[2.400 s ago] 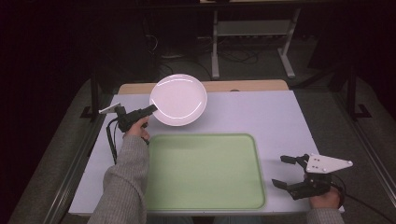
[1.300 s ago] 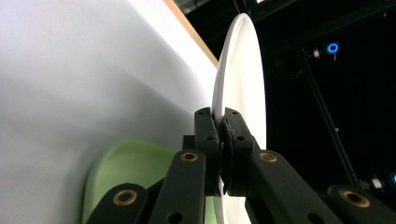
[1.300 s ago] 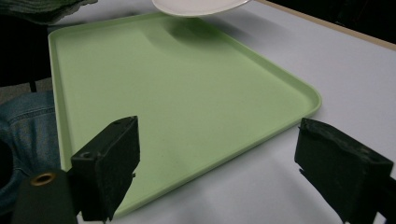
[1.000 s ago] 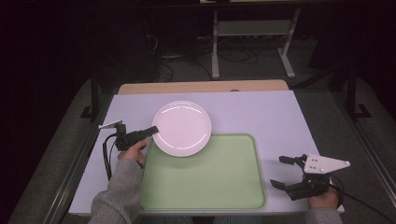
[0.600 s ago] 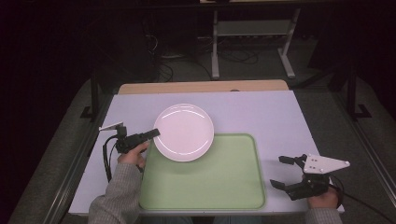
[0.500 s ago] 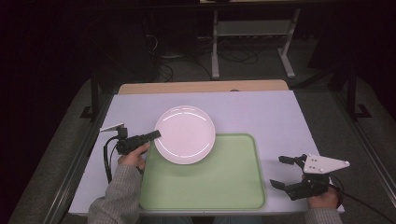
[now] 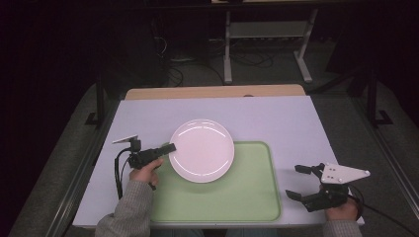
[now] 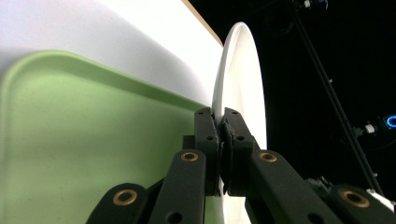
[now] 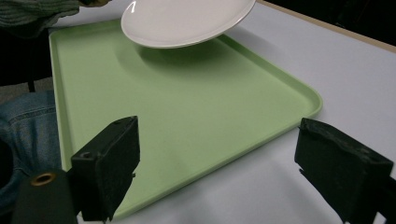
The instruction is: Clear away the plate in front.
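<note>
Two grippers work over a white-topped table [image 7: 296,123] in the high view: the left gripper [image 7: 168,148] has its jaws closed on the left rim of a white plate [image 7: 202,150], which sits over the far left corner of a green tray [image 7: 232,197], partly past the tray's far edge; from above it is hard to tell whether the plate touches the tray. The right gripper [image 7: 299,182] is well apart from the plate, beside the tray's right edge near the table's front, its jaws spread wide with nothing between them; the person's hand behind it is cut off by the bottom of the picture. In the left gripper view the plate [image 8: 238,88] appears edge-on, its rim pinched tight between the two black jaws, the tray [image 8: 93,140] spreading out to the left and darkness to the right; the plate's lower part is hidden behind the jaws. In the right gripper view the plate [image 9: 187,21] hangs tilted above the tray [image 9: 187,116], casting a shadow on it and clear of its surface, its far side cut off at the top; this gripper's jaws stand wide apart and empty at either side, with blue denim [image 9: 23,121] at the left edge
</note>
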